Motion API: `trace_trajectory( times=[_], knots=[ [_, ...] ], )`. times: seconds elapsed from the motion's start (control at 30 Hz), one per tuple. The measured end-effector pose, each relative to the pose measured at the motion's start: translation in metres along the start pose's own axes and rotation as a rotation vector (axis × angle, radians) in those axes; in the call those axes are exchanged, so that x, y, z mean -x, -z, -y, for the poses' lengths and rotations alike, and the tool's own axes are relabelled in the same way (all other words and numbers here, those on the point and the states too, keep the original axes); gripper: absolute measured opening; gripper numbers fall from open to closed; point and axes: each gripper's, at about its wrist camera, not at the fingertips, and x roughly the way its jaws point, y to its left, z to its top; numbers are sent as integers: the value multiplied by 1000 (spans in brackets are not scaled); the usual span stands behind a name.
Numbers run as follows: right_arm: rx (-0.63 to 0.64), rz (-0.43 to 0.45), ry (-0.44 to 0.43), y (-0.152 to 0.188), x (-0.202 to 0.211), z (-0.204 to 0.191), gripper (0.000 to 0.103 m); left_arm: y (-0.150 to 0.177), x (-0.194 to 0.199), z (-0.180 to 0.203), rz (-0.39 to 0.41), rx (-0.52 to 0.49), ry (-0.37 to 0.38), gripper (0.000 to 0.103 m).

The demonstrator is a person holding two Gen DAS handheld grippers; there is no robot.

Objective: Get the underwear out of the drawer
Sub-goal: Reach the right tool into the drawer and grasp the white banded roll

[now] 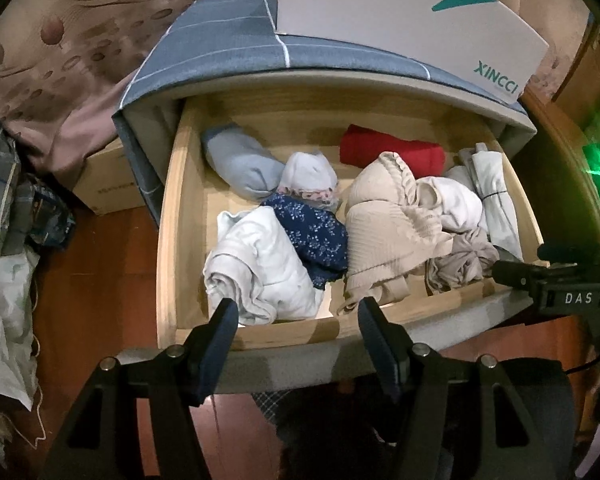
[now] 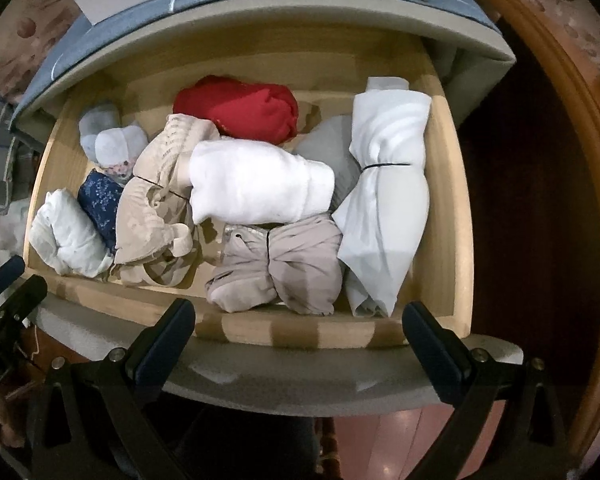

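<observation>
I have both grippers above the front rim of the open pale wooden drawer (image 2: 458,216). My left gripper (image 1: 294,316) has its fingers spread and empty, over the crumpled white cotton garment (image 1: 260,264) and the ribbed beige bra (image 1: 384,236). My right gripper (image 2: 300,320) is spread wide too, above the taupe bundle of underwear tied with a black band (image 2: 284,268), which lies at the drawer's front beside a long white tied roll (image 2: 388,200).

Pale wooden drawer (image 2: 456,184) packed with a red roll (image 2: 240,108), navy floral-print underwear (image 1: 312,232), ribbed beige bra (image 1: 384,236), white bundle (image 2: 256,182), taupe bundle (image 2: 284,268) and pale blue roll (image 1: 240,164); above, blue-grey cloth (image 1: 220,48) lined in white.
</observation>
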Motion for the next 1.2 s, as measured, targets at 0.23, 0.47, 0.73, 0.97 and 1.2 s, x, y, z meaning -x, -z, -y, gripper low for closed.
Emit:
trace_trajectory(
  times=[0.23, 0.47, 0.73, 0.97, 1.2],
  knots=[
    [97, 98, -48, -49, 6, -4, 102, -14, 14, -10, 34, 15, 3, 64],
    [196, 126, -62, -103, 7, 1, 99, -36, 30, -28, 39, 75, -29, 64],
    [193, 24, -39, -154, -18, 30, 75, -45, 18, -30, -22, 118, -41, 64],
    [74, -48, -46, -182, -54, 58, 54, -46, 9, -31, -37, 127, -54, 64],
    [91, -51, 67, -209, -98, 61, 45, -44, 2, -36, -50, 128, -47, 64]
  ],
)
